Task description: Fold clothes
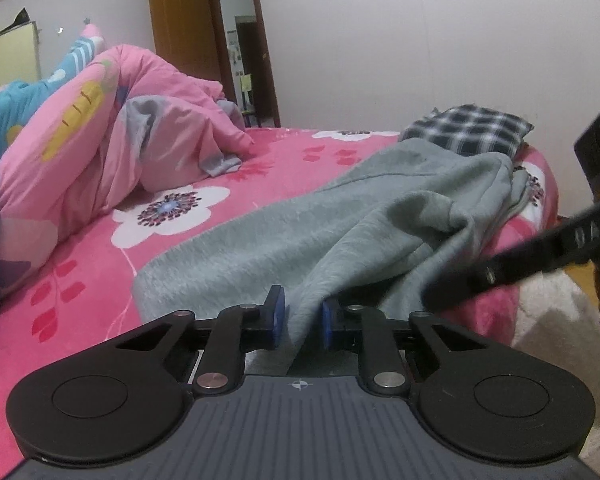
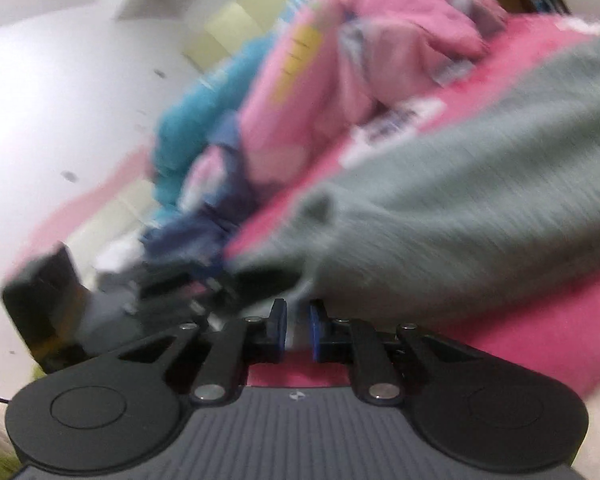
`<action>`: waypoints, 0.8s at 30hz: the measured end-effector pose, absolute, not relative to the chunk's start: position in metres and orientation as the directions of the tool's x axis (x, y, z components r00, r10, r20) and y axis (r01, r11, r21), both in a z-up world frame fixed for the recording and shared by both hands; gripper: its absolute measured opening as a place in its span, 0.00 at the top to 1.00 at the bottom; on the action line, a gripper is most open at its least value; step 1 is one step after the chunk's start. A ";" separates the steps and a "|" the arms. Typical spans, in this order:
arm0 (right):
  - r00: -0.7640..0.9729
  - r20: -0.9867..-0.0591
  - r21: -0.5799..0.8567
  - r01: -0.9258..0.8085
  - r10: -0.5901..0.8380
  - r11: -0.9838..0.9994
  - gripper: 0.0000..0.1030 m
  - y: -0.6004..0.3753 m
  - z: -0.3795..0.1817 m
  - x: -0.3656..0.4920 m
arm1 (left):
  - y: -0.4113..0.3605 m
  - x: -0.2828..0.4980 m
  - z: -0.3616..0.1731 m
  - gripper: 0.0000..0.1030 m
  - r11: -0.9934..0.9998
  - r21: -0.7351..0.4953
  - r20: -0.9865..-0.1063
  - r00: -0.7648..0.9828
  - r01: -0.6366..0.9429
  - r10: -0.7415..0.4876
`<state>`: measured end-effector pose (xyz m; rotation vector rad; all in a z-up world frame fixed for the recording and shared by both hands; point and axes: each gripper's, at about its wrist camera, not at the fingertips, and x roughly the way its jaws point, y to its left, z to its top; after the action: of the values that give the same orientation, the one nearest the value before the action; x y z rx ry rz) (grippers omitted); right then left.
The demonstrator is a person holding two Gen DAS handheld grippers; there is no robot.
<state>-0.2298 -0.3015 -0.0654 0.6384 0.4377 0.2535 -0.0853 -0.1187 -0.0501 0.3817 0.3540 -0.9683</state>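
Left gripper point(image 1: 299, 316) fingers clenched on grey sweatshirt point(image 1: 340, 216) edge; garment runs toward upper right across pink bed point(image 1: 280, 160). Right gripper point(image 2: 298, 330) pinches blurred hem. Plaid garment point(image 1: 472, 132) only in left view.

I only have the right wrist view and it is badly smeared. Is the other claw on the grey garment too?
Observer: Yes, the left claw is pinching a fold of the grey fleece garment.
Operator: Anything else lying on the bed past it?
Observer: A folded black-and-white plaid garment sits at the far end, touching the grey one.
Operator: And my right claw?
Observer: From the left wrist view, only a dark blurred arm of it shows, near the grey hem.
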 end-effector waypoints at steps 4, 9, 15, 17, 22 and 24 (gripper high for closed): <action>0.884 -0.311 0.629 -0.083 0.348 0.773 0.87 -0.303 -0.067 -0.214 | -0.116 -0.087 -0.048 0.86 0.513 0.145 -0.439 0.520 0.846 -0.733; 0.900 -0.317 0.671 -0.011 0.300 0.742 0.87 -0.307 -0.082 -0.199 | -0.111 -0.093 -0.047 0.88 0.502 0.142 -0.416 0.512 0.853 -0.752; 0.905 -0.409 0.523 0.129 0.116 0.843 0.93 -0.290 -0.082 -0.195 | -0.110 -0.099 -0.063 0.84 0.474 0.186 -0.471 0.502 0.860 -0.726; 0.898 -0.436 0.468 0.171 0.059 0.867 0.94 -0.287 -0.081 -0.199 | -0.111 -0.102 -0.074 0.83 0.469 0.235 -0.494 0.520 0.852 -0.697; 0.876 -0.482 0.379 0.239 -0.030 0.894 0.94 -0.297 -0.073 -0.222 | -0.107 -0.103 -0.084 0.73 0.482 0.292 -0.485 0.562 0.826 -0.670; 0.867 -0.498 0.384 0.238 -0.017 0.892 0.89 -0.307 -0.069 -0.237 | -0.105 -0.100 -0.086 0.68 0.491 0.282 -0.489 0.564 0.824 -0.665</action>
<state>-0.2367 -0.3072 -0.0689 0.4532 0.5077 -0.1380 -0.0998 -0.1045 -0.0855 0.5244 0.3361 -0.9245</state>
